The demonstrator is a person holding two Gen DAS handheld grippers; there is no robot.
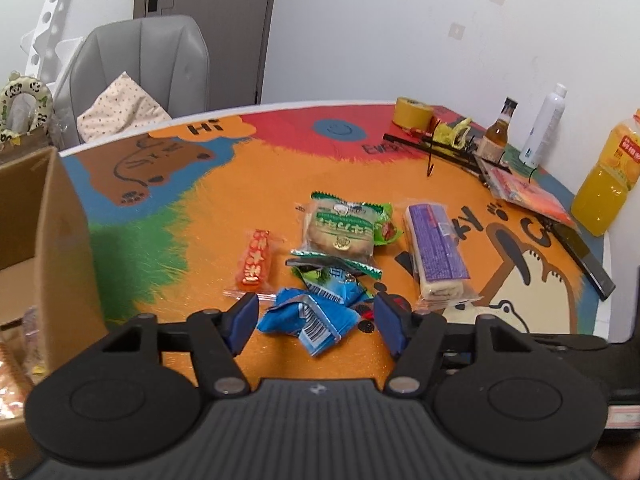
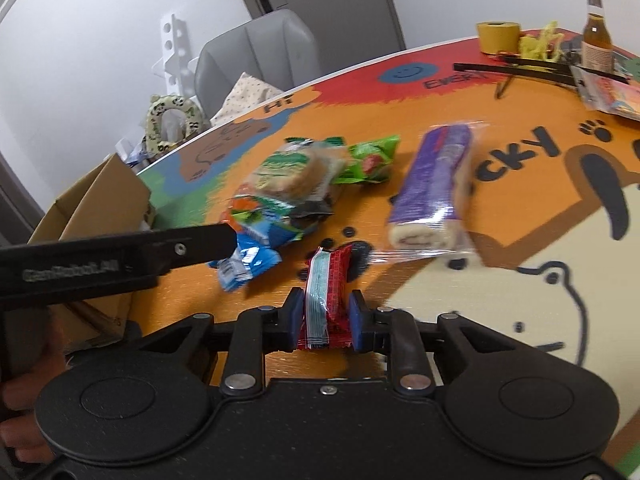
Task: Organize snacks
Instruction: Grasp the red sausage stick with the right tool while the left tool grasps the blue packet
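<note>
R claw (image 2: 323,316) is pinching a red pack (image 2: 326,300), low center of the right view, pads pressed on both sides. It grips only the pack's near end, so the pack could swing or slip out on the lift.

L claw (image 1: 316,320) is spread around a blue pack (image 1: 316,318), bottom center of the left view; pads don't look to be touching it yet. The blue pack lies in a heap w/ green packs (image 1: 340,232), so closing here may snag a neighbor or crush the foil.

The 2 claws work close together and could knock each other.

Purple roll (image 1: 436,248) and orange bar (image 1: 256,260) lie loose on the bench (image 1: 200,216).

Box (image 1: 48,216) at left edge: open, w/ some wrapped items low inside, too blurred to name.
</note>
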